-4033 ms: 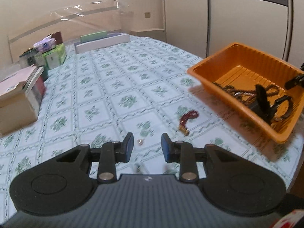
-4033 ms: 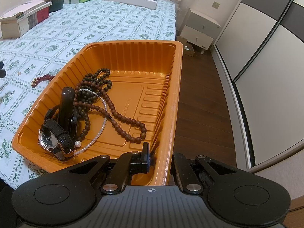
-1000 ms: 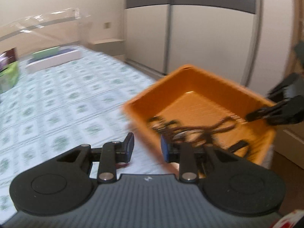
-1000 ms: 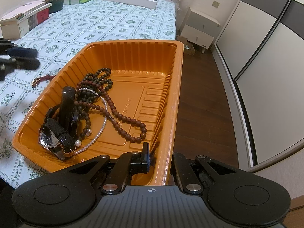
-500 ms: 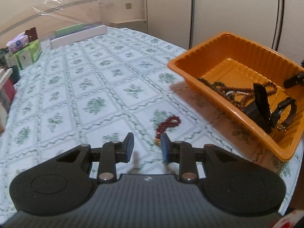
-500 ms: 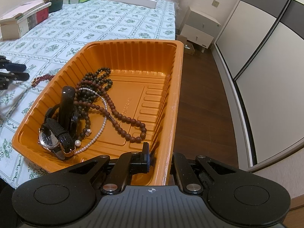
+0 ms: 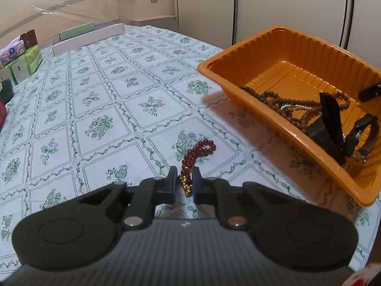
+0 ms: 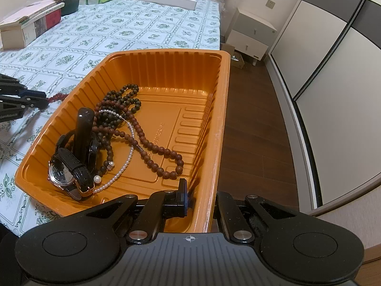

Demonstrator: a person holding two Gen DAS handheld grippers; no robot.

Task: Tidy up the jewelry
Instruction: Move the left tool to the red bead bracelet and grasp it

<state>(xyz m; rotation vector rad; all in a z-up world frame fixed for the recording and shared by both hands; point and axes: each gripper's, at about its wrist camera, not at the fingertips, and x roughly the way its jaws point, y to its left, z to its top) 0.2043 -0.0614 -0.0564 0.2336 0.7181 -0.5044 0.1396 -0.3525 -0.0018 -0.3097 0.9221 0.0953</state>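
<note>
Orange ribbed plastic tray (image 8: 221, 109) sits at the edge of the green floral tablecloth (image 7: 100, 100); we note dark wooden bead strands (image 8: 123, 109), a white pearl strand (image 8: 123, 164) and a black-strapped wristwatch (image 8: 64, 174) inside it. Right gripper (image 8: 198, 200) is clamped on the tray's near wall, one finger inside, one outside. Left gripper (image 7: 185, 183) has just been closing; its jaws now pinch the gold-beaded end of a dark red bead bracelet (image 7: 197, 151), which lies on the cloth just beside the tray.

Red bracelet (image 8: 57, 98) — mostly hidden (tray wall (image 8: 71, 100)).
</note>
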